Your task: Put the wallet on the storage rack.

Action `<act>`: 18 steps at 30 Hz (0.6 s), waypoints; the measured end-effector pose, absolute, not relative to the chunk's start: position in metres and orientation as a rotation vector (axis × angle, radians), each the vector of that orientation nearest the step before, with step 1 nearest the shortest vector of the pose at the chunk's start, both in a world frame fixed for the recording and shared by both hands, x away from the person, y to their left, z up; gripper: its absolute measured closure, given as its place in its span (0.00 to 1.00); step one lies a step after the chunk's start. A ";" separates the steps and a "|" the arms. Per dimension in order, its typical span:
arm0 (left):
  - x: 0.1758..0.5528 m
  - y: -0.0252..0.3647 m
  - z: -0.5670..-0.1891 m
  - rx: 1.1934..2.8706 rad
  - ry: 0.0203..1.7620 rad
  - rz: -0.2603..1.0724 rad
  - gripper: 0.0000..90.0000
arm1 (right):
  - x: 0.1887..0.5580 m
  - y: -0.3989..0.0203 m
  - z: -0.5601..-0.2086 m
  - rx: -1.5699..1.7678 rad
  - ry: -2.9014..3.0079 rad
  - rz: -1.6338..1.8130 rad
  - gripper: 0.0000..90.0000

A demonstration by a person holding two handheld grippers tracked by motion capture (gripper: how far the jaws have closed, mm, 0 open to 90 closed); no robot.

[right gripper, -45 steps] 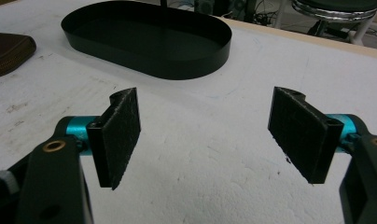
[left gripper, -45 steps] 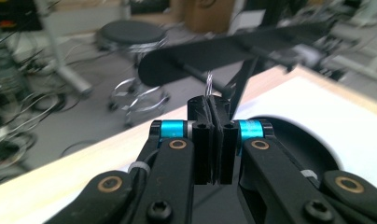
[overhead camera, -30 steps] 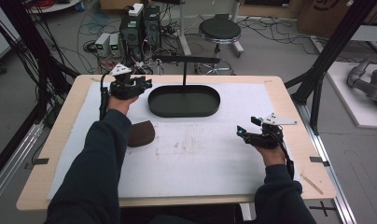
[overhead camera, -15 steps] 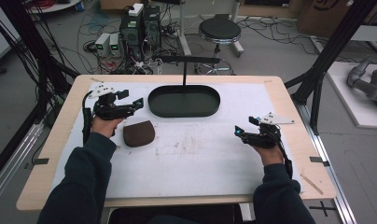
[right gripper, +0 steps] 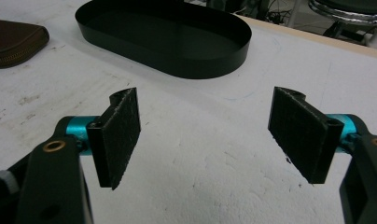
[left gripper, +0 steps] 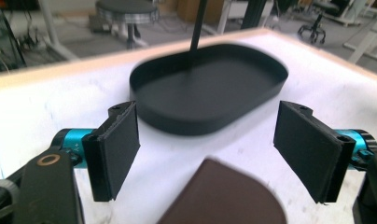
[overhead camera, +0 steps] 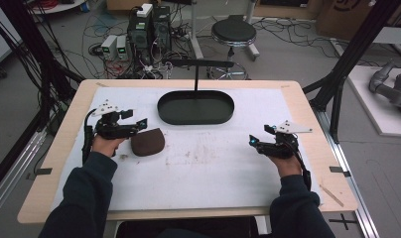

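- Two grippers in hand, one per hand, over a white mat [overhead camera: 213,168] on a wooden table [overhead camera: 307,119].
- Left gripper [overhead camera: 139,125]: left of centre in the high view, just left of a brown zip pouch [overhead camera: 148,142]. Jaws have just been opening and now stand wide; in the left gripper view the pouch [left gripper: 224,196] lies at the lower centre of the frame, its rounded end between the two pads [left gripper: 116,144] with white mat showing on both sides. No pad presses on it.
- Right gripper [overhead camera: 253,141]: right of centre in the high view, low over the mat, well apart from the pouch. Jaws wide, nothing between them; in the right gripper view bare, scuffed mat lies between its pads [right gripper: 121,130].
- Brown zip pouch: flat on the mat, left of centre, near the lower left end of the tray but not touching it; upper left corner of the right gripper view [right gripper: 16,39].
- Black oval tray [overhead camera: 196,107]: upper centre of the high view, empty, with a thin black post rising from its far side.
- Progress, as a judgement: the work appears to be at its start. Approach to the pouch is made; the grasp is not.
- Left to do, as a judgement: close on the pouch, lift it, and probably carry it to the tray. No role shows yet for the right gripper.
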State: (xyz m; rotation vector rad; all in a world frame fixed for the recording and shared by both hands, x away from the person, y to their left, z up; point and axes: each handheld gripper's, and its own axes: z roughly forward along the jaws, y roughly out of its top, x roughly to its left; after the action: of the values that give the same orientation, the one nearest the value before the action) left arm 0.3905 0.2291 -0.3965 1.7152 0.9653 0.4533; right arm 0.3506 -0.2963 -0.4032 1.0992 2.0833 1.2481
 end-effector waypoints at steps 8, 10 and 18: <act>0.399 0.237 -0.427 1.813 1.082 0.381 0.25 | 0.346 -0.291 -0.402 1.073 2.097 1.241 0.28; 0.400 0.236 -0.428 1.822 1.081 0.371 0.27 | 0.346 -0.290 -0.402 1.059 2.104 1.235 0.28; 0.399 0.235 -0.440 1.907 1.087 0.285 0.33 | 0.346 -0.292 -0.403 1.070 2.102 1.233 0.28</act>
State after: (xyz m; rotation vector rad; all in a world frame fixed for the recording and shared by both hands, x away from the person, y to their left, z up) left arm 0.3987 0.2348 -0.4398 1.9074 1.0866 0.2851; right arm 0.3461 -0.2917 -0.4026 1.0703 2.1021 1.2332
